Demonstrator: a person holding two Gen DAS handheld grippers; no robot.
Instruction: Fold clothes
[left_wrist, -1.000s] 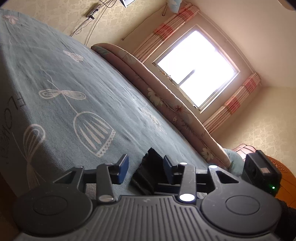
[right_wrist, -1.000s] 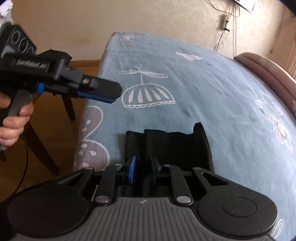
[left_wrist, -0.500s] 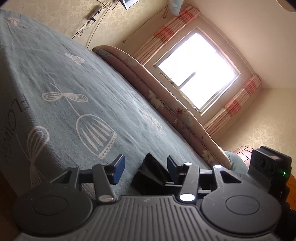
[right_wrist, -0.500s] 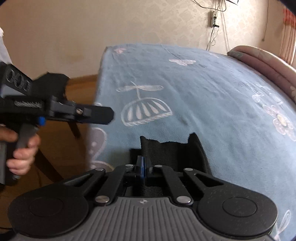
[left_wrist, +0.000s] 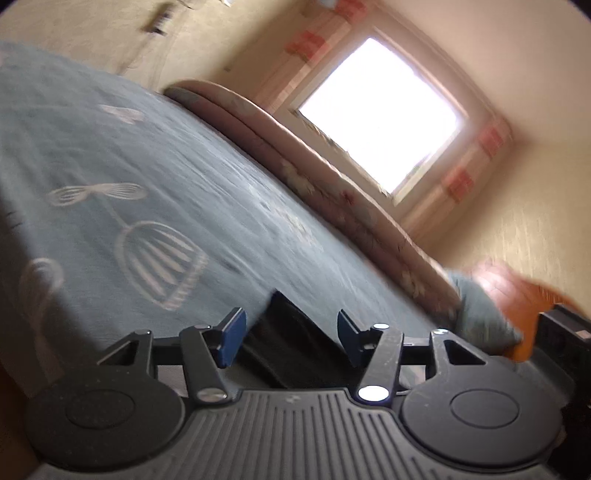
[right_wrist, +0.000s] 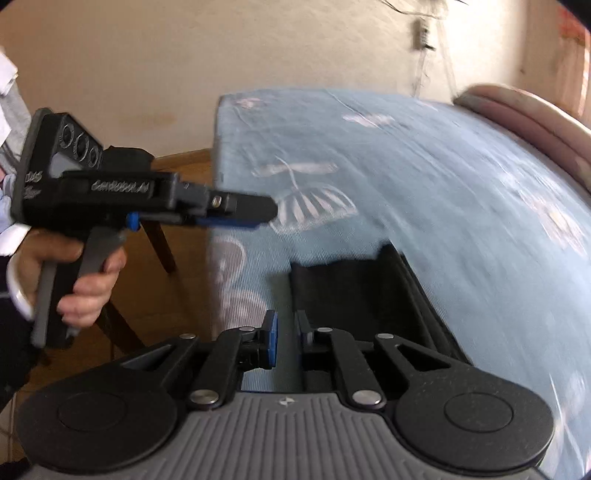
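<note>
Left wrist view: left gripper (left_wrist: 290, 339) sits at lower centre, jaws spread and opening, blue pads (left_wrist: 232, 338) clear of everything; the black garment (left_wrist: 295, 332) shows in the gap between them but beyond the tips, nothing pinched. It lies at the near edge of the blue bedsheet (left_wrist: 129, 155), a woven cotton-looking cover printed with white dandelion shapes; padded floral headboard (left_wrist: 325, 184) runs diagonally to upper right under the bright window (left_wrist: 384, 110). Frame is motion-blurred. Right wrist view: right gripper (right_wrist: 286, 338) at lower centre, jaws narrow but opening, only bare sheet between the pads, no cloth held. Garment (right_wrist: 362, 295) sits centre-right, soft dark knit, already a compact rectangle with one corner sticking up at its upper right. Left gripper (right_wrist: 255, 212) hovers mid-left over the bed edge, held by a hand (right_wrist: 70, 273). Looks like a fold just got released; next move probably needs that raised corner flattened or the bundle squared
</note>
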